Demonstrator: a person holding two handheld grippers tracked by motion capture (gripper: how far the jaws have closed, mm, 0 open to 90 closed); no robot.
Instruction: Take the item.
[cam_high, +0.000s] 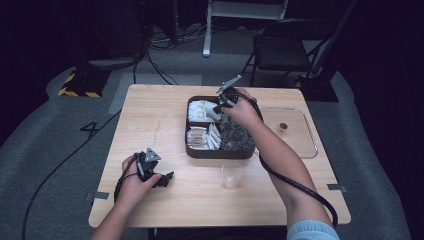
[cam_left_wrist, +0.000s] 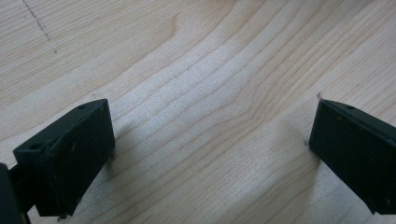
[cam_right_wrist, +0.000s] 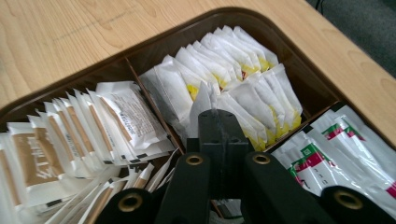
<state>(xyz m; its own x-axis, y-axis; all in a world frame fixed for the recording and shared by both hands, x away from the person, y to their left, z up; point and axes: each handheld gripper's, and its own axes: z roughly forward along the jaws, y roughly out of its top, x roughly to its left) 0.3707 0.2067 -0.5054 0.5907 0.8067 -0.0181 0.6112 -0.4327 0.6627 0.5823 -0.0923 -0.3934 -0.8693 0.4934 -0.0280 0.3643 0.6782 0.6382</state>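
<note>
White sachet (cam_right_wrist: 201, 100) clamped in right fingers (cam_right_wrist: 219, 122), mostly hidden, left fingers (cam_left_wrist: 70, 158) apart.

A dark compartmented box (cam_high: 220, 152) of paper sachets (cam_high: 198, 137) sits mid-surface; clear plastic cup (cam_high: 232, 174) at six o'clock, clear tray (cam_high: 306, 131) at three.

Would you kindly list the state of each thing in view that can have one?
Right gripper: shut on a white and yellow sachet.
Left gripper: open, nothing between its jaws, over the wooden table.
Dark brown compartment tray: full of sachets.
Clear plastic cup: upright, looks empty.
Clear flat tray: holds one small round brownish thing.
</note>
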